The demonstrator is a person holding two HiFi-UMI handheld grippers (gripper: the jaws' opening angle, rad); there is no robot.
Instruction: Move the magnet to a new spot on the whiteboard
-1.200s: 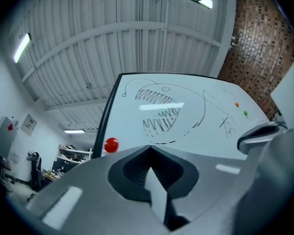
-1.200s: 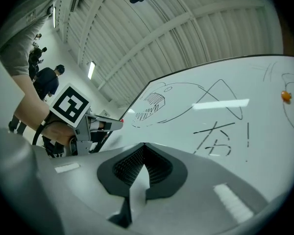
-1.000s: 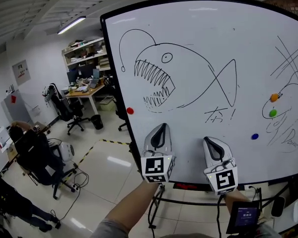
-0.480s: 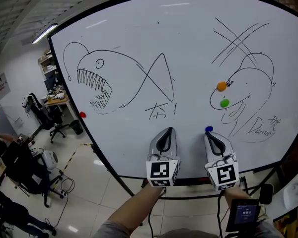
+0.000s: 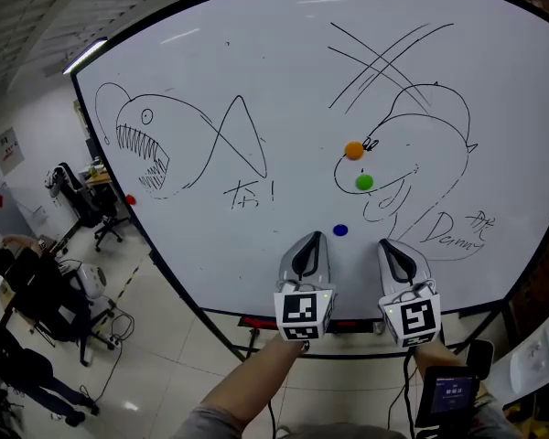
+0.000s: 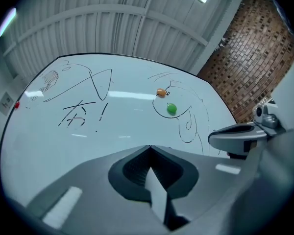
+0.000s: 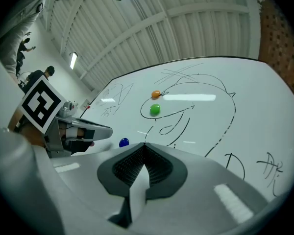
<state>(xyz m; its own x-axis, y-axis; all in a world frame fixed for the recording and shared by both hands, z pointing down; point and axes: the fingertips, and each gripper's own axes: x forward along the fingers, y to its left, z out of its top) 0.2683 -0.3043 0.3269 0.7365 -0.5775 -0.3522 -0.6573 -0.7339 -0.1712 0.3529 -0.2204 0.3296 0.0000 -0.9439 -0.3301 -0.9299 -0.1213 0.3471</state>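
The whiteboard (image 5: 284, 80) fills the head view and carries black fish sketches. Stuck on it are an orange magnet (image 5: 353, 150), a green magnet (image 5: 364, 182), a blue magnet (image 5: 340, 230) and, far left, a red magnet (image 5: 130, 199). My left gripper (image 5: 312, 238) is shut and empty, just below and left of the blue magnet. My right gripper (image 5: 391, 244) is shut and empty, below and right of it. The left gripper view shows the orange magnet (image 6: 160, 92) and green magnet (image 6: 171, 108). In the right gripper view the blue magnet (image 7: 123, 142) lies close to the jaw tips.
The board's bottom ledge (image 5: 256, 321) runs just under both grippers. An office with chairs (image 5: 99, 210) and a seated person (image 5: 32, 282) lies to the left. A brick wall (image 6: 255, 58) stands right of the board. A small screen (image 5: 450, 396) hangs at my right wrist.
Both grippers have travelled right along the board, from under the toothed fish to under the coloured magnets. The blue magnet now sits just above and between them. Both jaws stay shut.
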